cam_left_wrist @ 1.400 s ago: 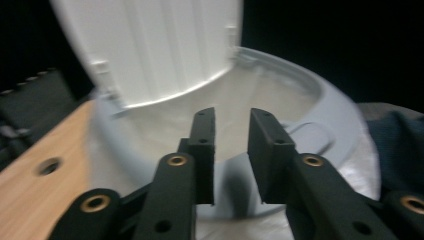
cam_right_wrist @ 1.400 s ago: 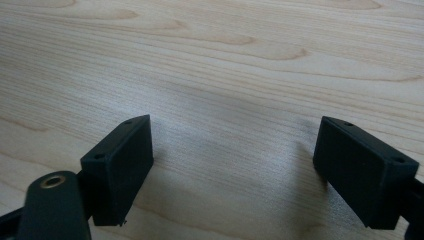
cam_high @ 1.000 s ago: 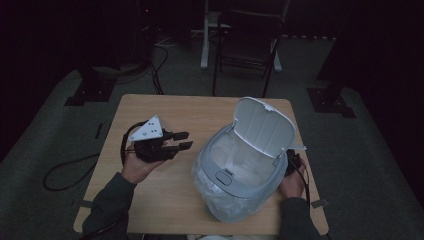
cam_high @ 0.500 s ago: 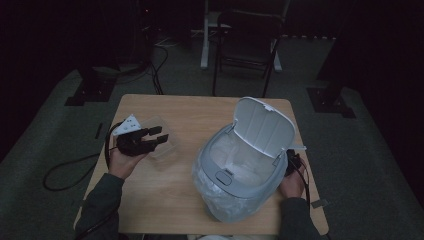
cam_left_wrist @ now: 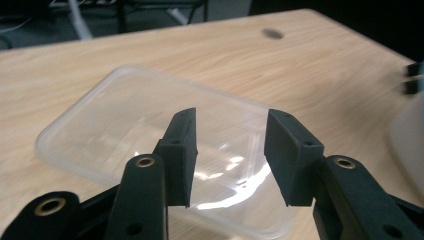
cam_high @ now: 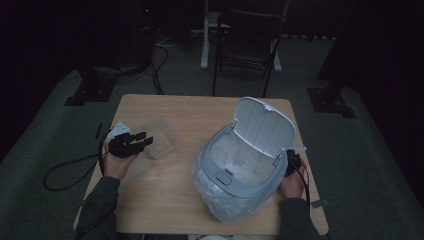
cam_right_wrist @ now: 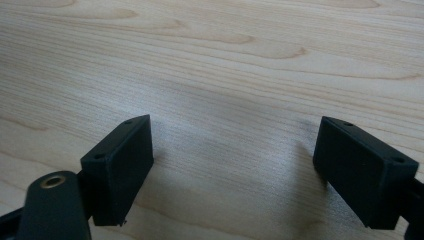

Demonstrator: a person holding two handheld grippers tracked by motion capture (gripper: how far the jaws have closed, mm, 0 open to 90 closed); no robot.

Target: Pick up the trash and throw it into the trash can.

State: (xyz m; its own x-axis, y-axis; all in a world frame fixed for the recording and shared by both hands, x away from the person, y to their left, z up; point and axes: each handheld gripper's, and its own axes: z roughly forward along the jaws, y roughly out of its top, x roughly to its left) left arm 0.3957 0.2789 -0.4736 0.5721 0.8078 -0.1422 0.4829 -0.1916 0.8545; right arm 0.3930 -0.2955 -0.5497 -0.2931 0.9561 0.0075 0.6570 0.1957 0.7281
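A clear plastic container (cam_high: pixel 160 135) (cam_left_wrist: pixel 110 130) lies flat on the left part of the wooden table (cam_high: pixel 190 112). My left gripper (cam_high: pixel 146 140) (cam_left_wrist: pixel 230 125) hovers low over its near rim, open. The jaws have just been closing a little; they stand apart over the container and the pads press on nothing. A grey bin (cam_high: pixel 235 185) lined with a clear bag stands at the right, its lid (cam_high: pixel 262 125) raised. My right gripper (cam_high: pixel 292 163) (cam_right_wrist: pixel 235 145) rests open beside the bin's right side, with bare wood between its jaws.
The bin's pale wall (cam_left_wrist: pixel 410 140) is off to the right in the left gripper view. A cable (cam_high: pixel 65 170) trails off the table's left edge. A chair (cam_high: pixel 247 47) and stands sit on the floor beyond the far edge.
My left hand has moved left and down, away from the bin. The clear container now lies on the table in front of its jaws. The right hand has stayed put.
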